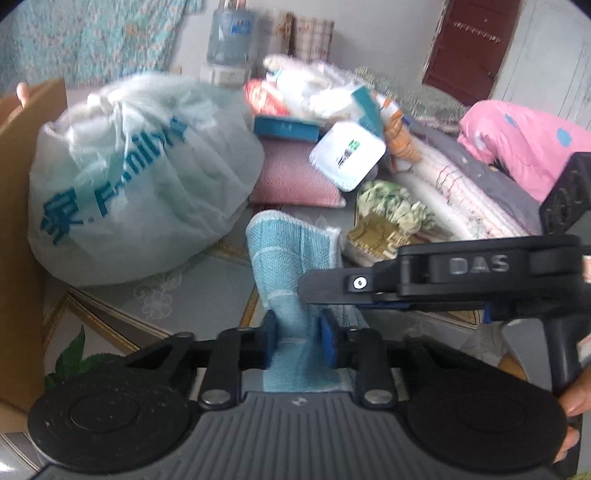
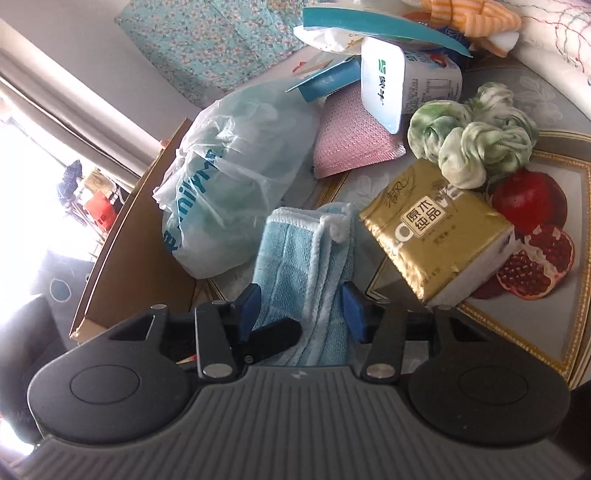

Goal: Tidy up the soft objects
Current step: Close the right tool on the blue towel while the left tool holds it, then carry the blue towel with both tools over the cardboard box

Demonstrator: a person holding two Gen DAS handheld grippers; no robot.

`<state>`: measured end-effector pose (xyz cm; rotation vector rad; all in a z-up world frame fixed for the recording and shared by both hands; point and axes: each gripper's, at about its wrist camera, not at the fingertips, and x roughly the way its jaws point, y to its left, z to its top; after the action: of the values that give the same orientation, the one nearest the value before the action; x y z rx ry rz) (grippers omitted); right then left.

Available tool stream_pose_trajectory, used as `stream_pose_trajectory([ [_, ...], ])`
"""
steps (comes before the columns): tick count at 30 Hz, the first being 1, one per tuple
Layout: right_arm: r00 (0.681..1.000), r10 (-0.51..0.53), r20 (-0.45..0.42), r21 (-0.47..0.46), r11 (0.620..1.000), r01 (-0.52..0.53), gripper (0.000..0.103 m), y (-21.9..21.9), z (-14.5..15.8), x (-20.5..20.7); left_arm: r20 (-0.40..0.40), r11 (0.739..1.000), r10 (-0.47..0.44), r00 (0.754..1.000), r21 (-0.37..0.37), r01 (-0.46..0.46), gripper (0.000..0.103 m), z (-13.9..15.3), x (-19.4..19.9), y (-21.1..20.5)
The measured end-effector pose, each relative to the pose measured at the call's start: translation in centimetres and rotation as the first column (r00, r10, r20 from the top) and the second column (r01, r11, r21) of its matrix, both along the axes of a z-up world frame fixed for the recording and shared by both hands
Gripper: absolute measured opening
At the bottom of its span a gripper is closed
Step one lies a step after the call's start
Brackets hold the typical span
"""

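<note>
Blue terry cloth (image 1: 286, 258) with white stitched edging is the thing both tongs have hold of; it is folded or bunched and stretches between them just above a printed table cover (image 2: 546, 325). The left gripper (image 1: 300, 339) is clenched on the cloth's near end, its blue pads (image 1: 328, 338) pressing into the fabric from both sides. The right gripper (image 2: 300, 314) grasps the other end, the fabric filling the gap between its blue pads (image 2: 351, 310); in the left wrist view that gripper's black body reaches across from the right, lying over the cloth, with part of a hand (image 1: 574, 402) on its handle.

Just right of the cloth lies a gold pack of tissues (image 2: 436, 229), and beyond that a knotted green-and-white rag (image 2: 476, 140). To the left sits a bulging white plastic bag (image 1: 140, 177) with blue lettering, resting against a cardboard box (image 1: 18, 229). Behind the cloth is a pink pillow (image 1: 291, 177), with a white tub (image 1: 349, 155) leaning on it and a heap of packets and bags beyond. A pink dotted garment (image 1: 524, 147) lies at the right, and a water bottle (image 1: 231, 33) stands at the back
</note>
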<state>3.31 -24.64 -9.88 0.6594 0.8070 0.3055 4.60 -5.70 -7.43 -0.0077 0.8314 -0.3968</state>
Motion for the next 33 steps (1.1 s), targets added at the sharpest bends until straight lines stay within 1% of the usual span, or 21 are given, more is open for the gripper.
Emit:
stream_pose_trajectory([
  [1, 1.0, -0.006, -0.003, 0.013, 1.0, 0.006, 0.03, -0.1, -0.2, 0.0, 0.016, 1.0, 0.005, 1.0, 0.012, -0.005, 0.019, 0.2, -0.4, -0.1],
  [2, 1.0, -0.007, -0.003, 0.039, 0.999, 0.007, 0.023, -0.3, -0.5, -0.2, 0.021, 1.0, 0.009, 1.0, 0.02, -0.009, 0.018, 0.3, -0.6, -0.1],
  [3, 1.0, -0.009, 0.0, 0.06, 0.998, 0.009, 0.018, -0.4, -0.6, -0.4, 0.024, 1.0, 0.014, 1.0, 0.02, -0.015, 0.017, 0.5, -0.9, -0.1],
  [7, 0.998, 0.014, 0.063, 0.069, 0.997, -0.018, 0.015, 0.2, 0.8, -1.5, 0.061, 0.999, 0.043, 0.997, 0.0, -0.043, 0.015, 2.0, -2.2, 0.8],
  [11, 0.986, 0.068, 0.153, 0.038, 0.996, -0.075, 0.015, 2.1, 4.2, -2.0, 0.144, 0.996, 0.086, 0.986, -0.018, -0.084, 0.015, 4.8, -4.1, 2.2],
  [14, 0.966, 0.134, 0.22, 0.024, 0.989, -0.143, 0.015, 3.8, 7.1, -1.4, 0.217, 0.99, 0.141, 0.966, -0.03, -0.138, 0.015, 7.8, -5.3, 4.2],
  [16, 0.946, 0.187, 0.264, 0.013, 0.98, -0.198, 0.015, 5.5, 9.3, -0.5, 0.257, 0.983, 0.18, 0.95, -0.034, -0.178, 0.015, 9.8, -5.8, 5.7],
  [19, 0.905, 0.274, 0.325, -0.013, 0.958, -0.285, 0.015, 8.7, 12.8, 1.9, 0.321, 0.971, 0.233, 0.918, -0.024, -0.238, 0.015, 12.7, -5.7, 8.4],
  [21, 0.885, 0.324, 0.335, -0.023, 0.942, -0.336, 0.015, 10.9, 14.9, 4.2, 0.342, 0.959, 0.27, 0.9, -0.01, -0.284, 0.015, 14.6, -4.8, 10.4],
  [22, 0.876, 0.35, 0.332, -0.02, 0.931, -0.364, 0.015, 12.2, 15.8, 5.6, 0.344, 0.95, 0.295, 0.892, -0.008, -0.311, 0.015, 15.5, -4.0, 11.6],
  [24, 0.862, 0.395, 0.316, -0.017, 0.911, -0.412, 0.015, 14.7, 17.5, 8.9, 0.329, 0.937, 0.331, 0.884, -0.006, -0.348, 0.015, 16.8, -2.3, 14.0],
  [27, 0.852, 0.454, 0.261, -0.013, 0.884, -0.467, 0.015, 19.0, 18.9, 14.0, 0.272, 0.914, 0.392, 0.879, -0.008, -0.406, 0.015, 18.1, 1.1, 17.7],
  [28, 0.848, 0.471, 0.243, -0.017, 0.876, -0.482, 0.015, 20.4, 19.1, 15.6, 0.252, 0.905, 0.411, 0.876, -0.003, -0.424, 0.015, 18.3, 2.3, 18.9],
  [30, 0.848, 0.491, 0.202, -0.016, 0.867, -0.498, 0.015, 23.2, 19.2, 18.3, 0.218, 0.891, 0.437, 0.873, 0.031, -0.454, 0.015, 18.4, 4.8, 21.1],
  [33, 0.854, 0.508, 0.111, 0.011, 0.859, -0.513, 0.015, 27.2, 18.1, 23.0, 0.137, 0.87, 0.476, 0.869, 0.07, -0.487, 0.015, 17.7, 8.9, 24.3],
])
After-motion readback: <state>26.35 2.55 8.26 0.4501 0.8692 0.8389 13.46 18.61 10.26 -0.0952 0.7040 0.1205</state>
